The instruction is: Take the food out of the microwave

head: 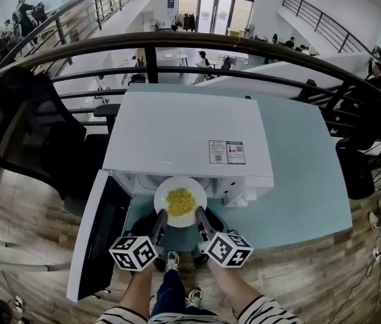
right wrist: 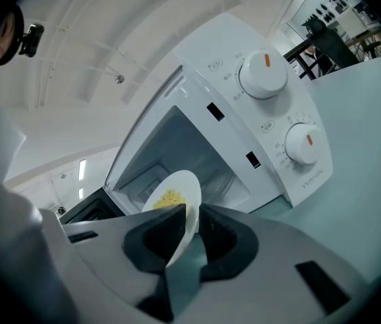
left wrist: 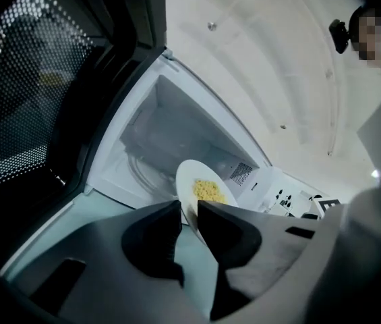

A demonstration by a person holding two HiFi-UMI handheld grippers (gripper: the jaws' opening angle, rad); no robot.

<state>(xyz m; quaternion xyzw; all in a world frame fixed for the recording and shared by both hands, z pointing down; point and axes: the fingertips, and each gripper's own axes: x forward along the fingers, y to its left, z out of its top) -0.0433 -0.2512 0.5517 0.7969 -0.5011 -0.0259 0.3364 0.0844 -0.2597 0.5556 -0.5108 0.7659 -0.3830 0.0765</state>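
Note:
A white plate (head: 191, 190) with a heap of yellow food (head: 180, 200) hangs just in front of the open white microwave (head: 183, 133). My left gripper (head: 162, 216) is shut on the plate's near left rim, my right gripper (head: 200, 215) on its near right rim. In the left gripper view the plate (left wrist: 197, 174) stands edge-on between the jaws of the left gripper (left wrist: 189, 214), with the empty oven cavity (left wrist: 170, 137) behind. In the right gripper view the plate (right wrist: 182, 193) is pinched by the right gripper (right wrist: 192, 223).
The microwave door (head: 99, 231) swings open to the left, close to my left gripper. The microwave stands on a pale blue table (head: 305, 174). Two dials (right wrist: 264, 75) are on its right panel. A black chair (head: 28, 130) stands at the left and a railing (head: 177, 46) behind.

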